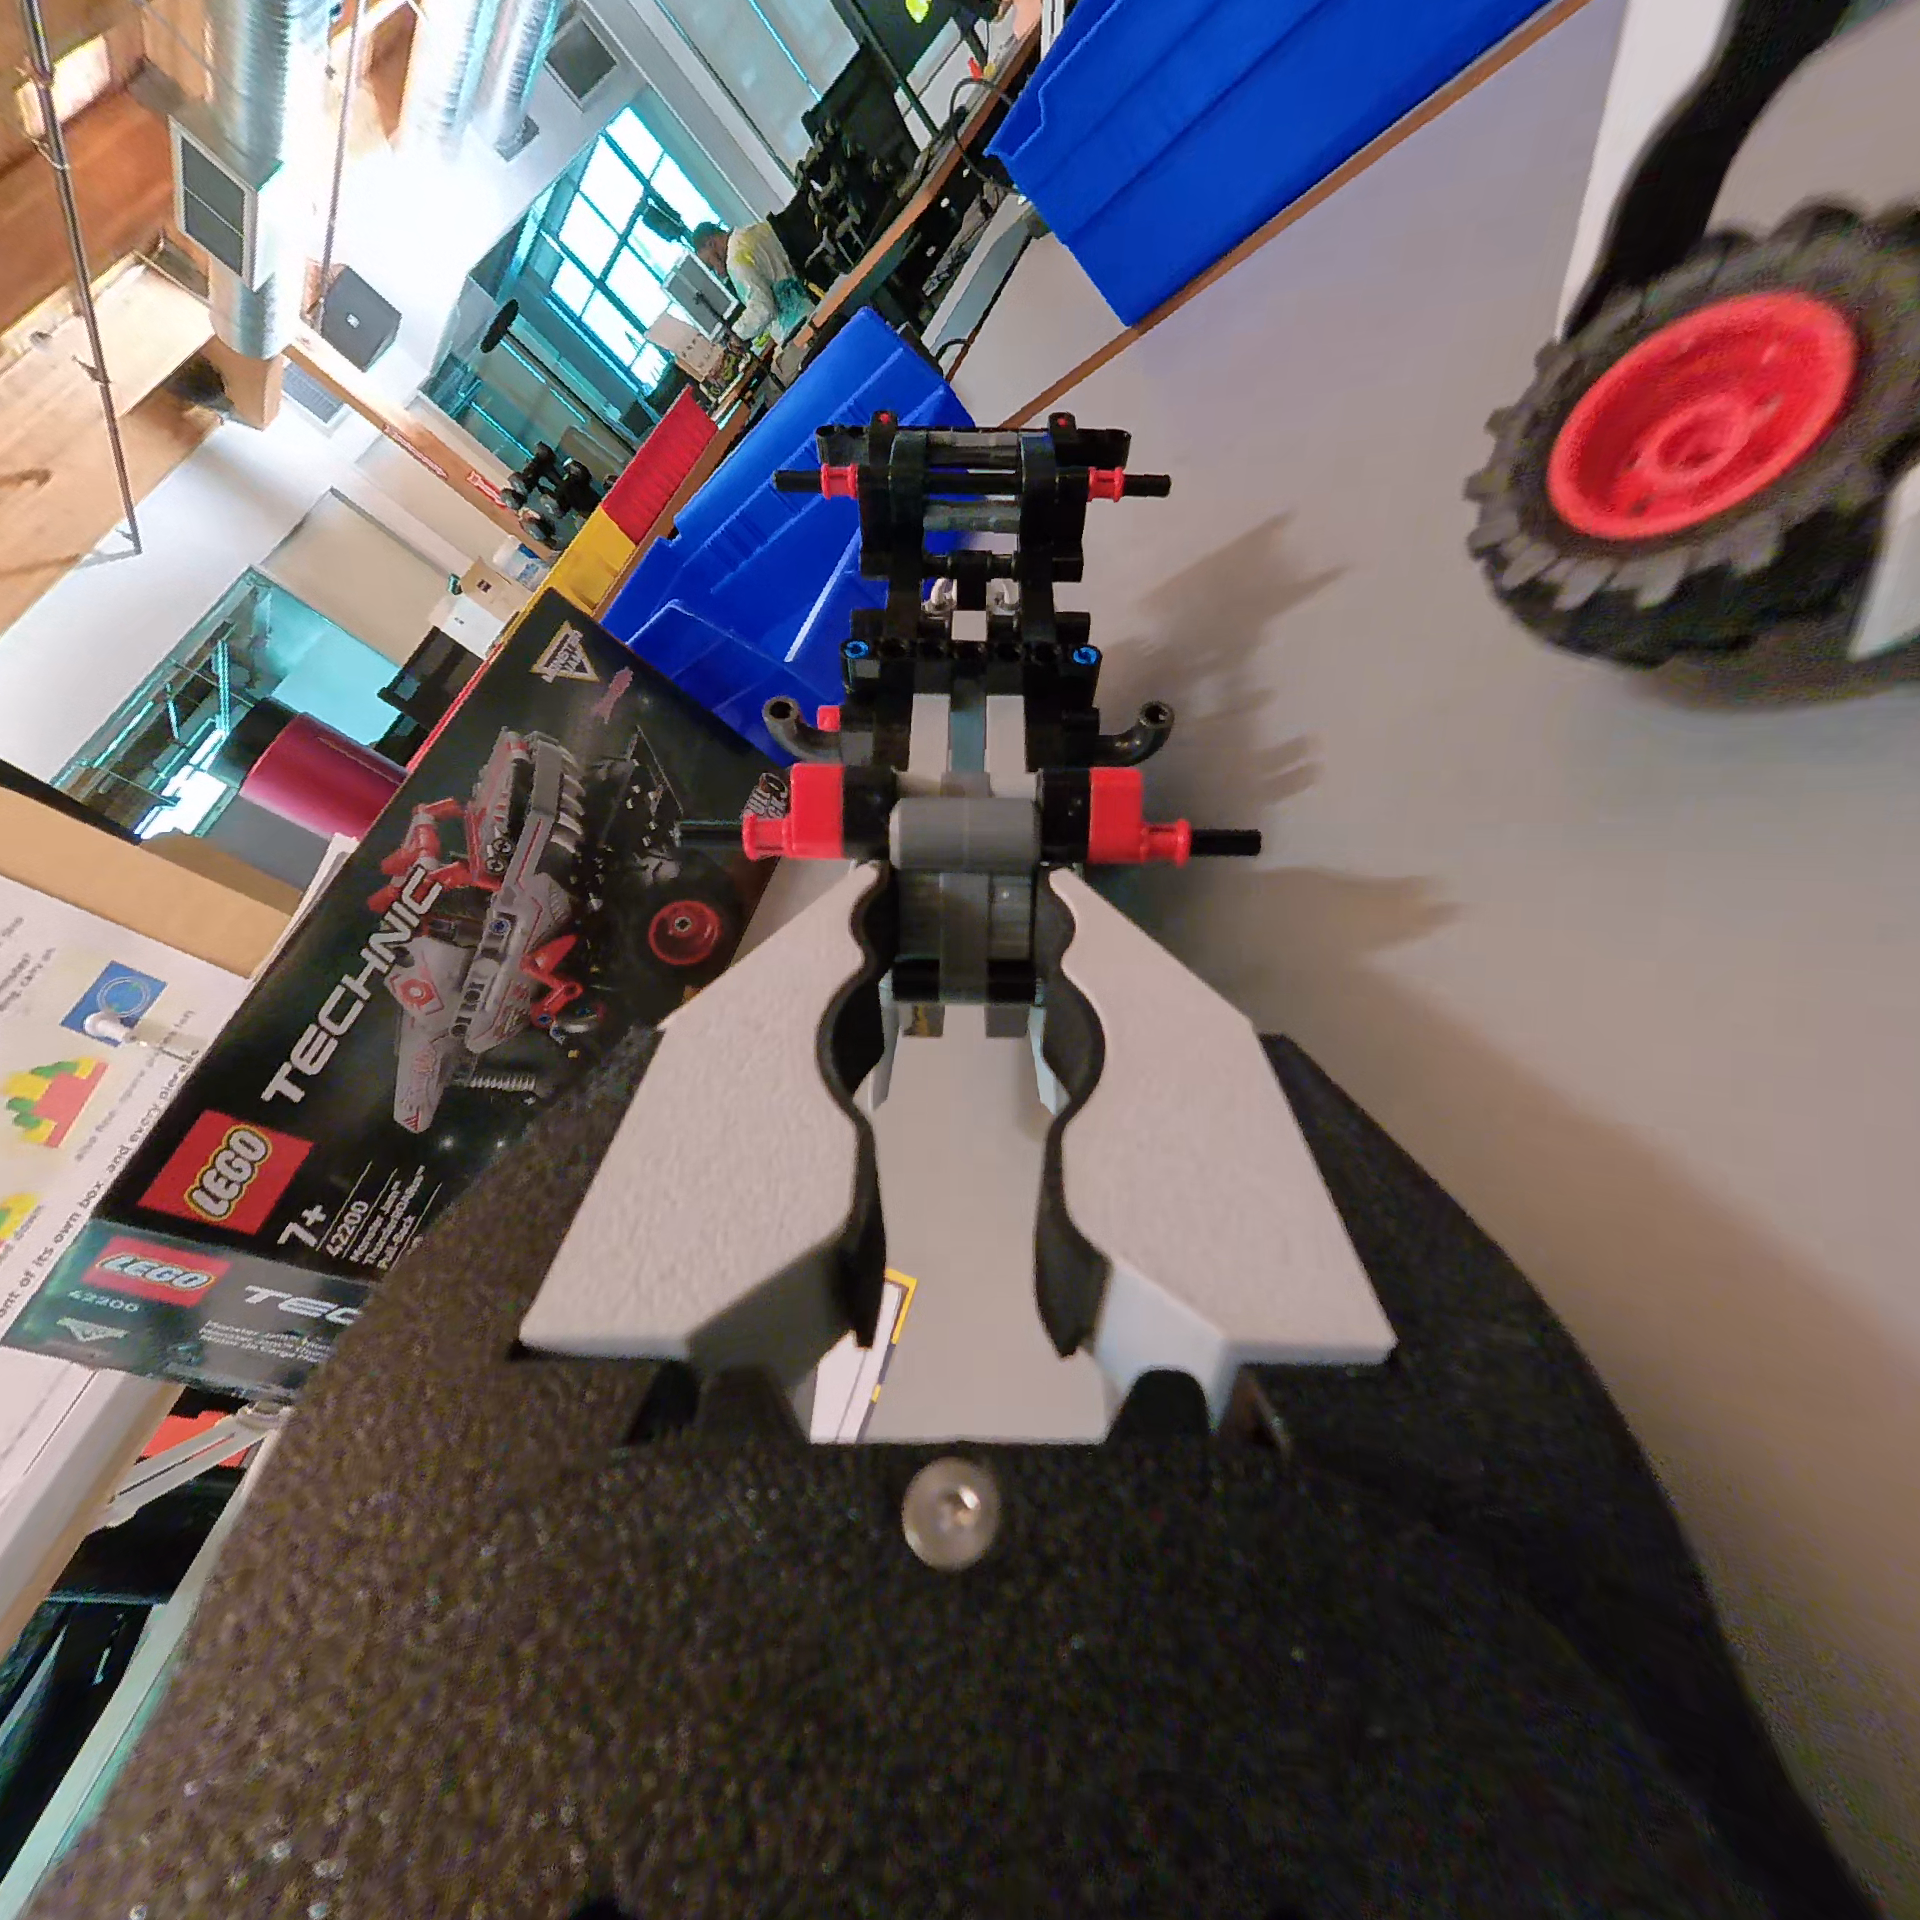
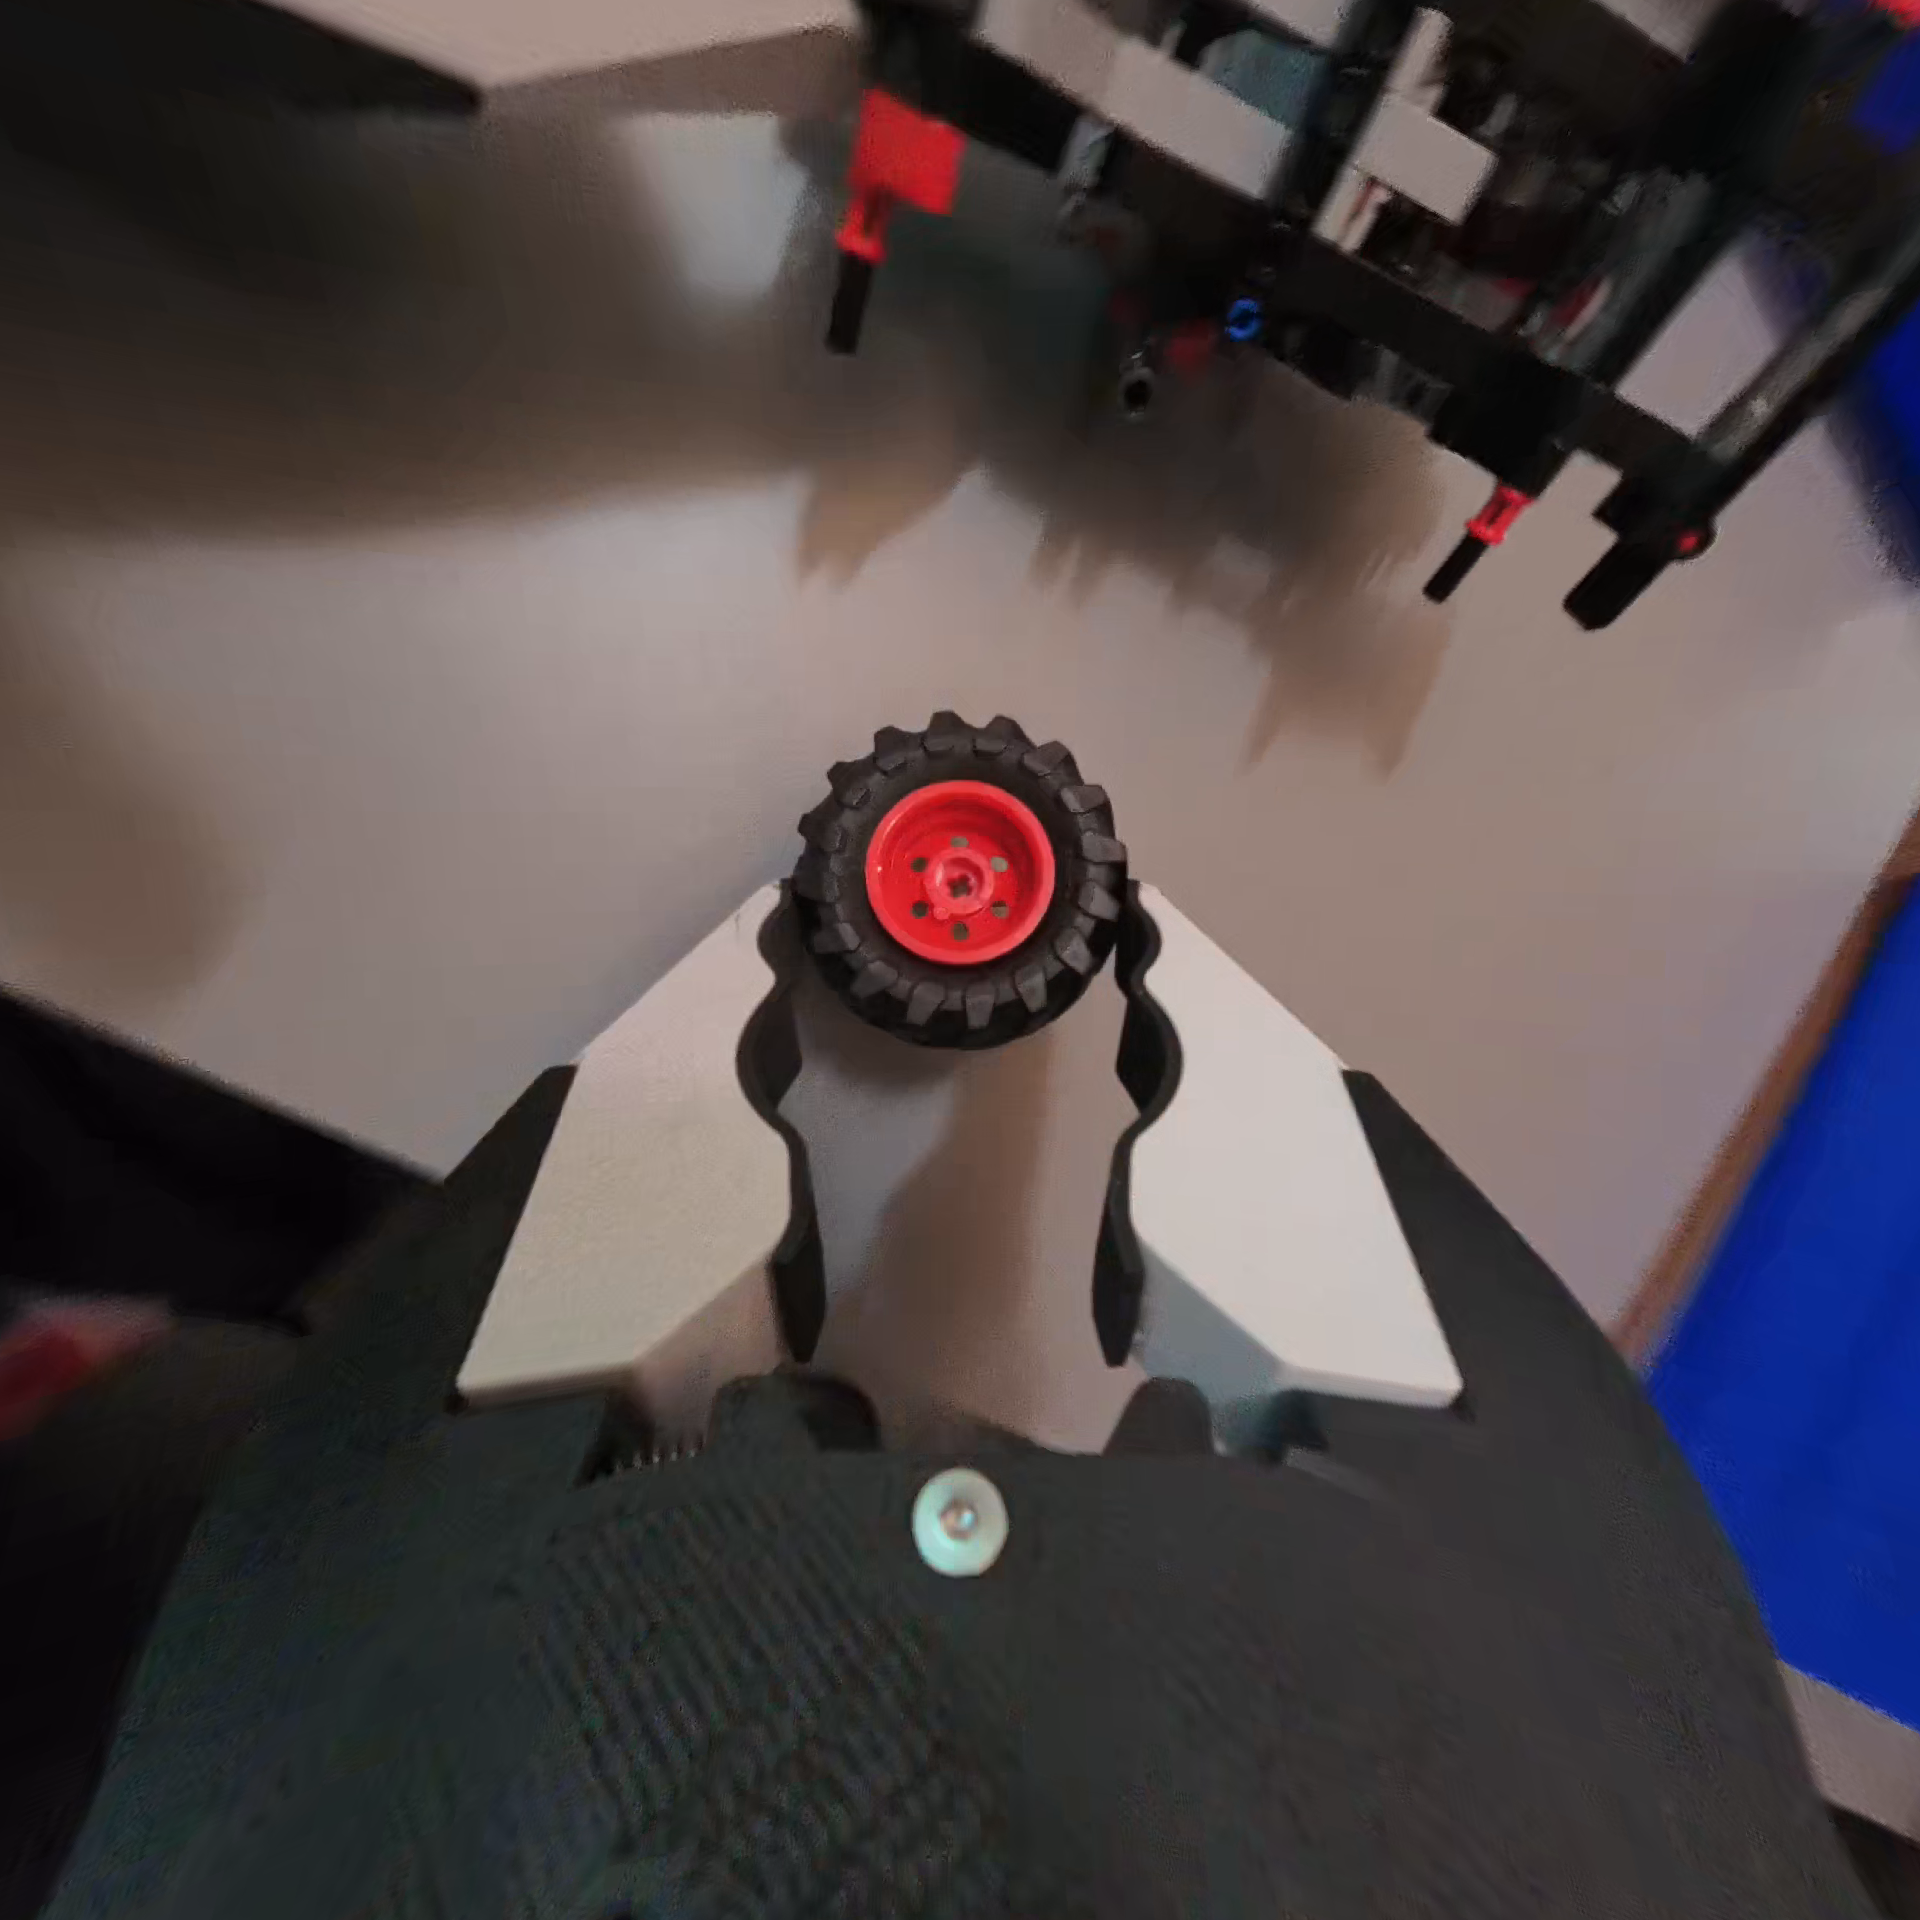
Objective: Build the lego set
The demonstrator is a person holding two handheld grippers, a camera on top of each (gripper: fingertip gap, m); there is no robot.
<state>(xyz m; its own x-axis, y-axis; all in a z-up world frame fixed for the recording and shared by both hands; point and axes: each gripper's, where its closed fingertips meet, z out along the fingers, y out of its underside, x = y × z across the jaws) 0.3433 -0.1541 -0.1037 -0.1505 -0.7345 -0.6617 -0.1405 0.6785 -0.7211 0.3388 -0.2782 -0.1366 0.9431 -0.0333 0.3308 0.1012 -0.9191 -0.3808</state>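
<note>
My left gripper (image 1: 964, 914) is shut on the near end of a black, grey and red lego chassis (image 1: 966, 665) and holds it above the white table (image 1: 1507, 935). Bare black axles stick out of red bushes on both sides of the chassis. My right gripper (image 2: 958, 894) is shut on a black knobbly wheel with a red hub (image 2: 960, 881), the hub facing the camera. That wheel also shows blurred at the upper right of the left wrist view (image 1: 1704, 436). The chassis shows blurred at the top of the right wrist view (image 2: 1403, 239), beyond the wheel.
The lego set box (image 1: 416, 997) lies left of the chassis, next to a printed sheet (image 1: 73, 1091). Blue bins (image 1: 810, 540) stand along the table's far edge, another at the top (image 1: 1226, 135). A blue bin (image 2: 1808, 1299) borders the right side of the right wrist view. The tips of one gripper are about 12 cm away from the tips of the other.
</note>
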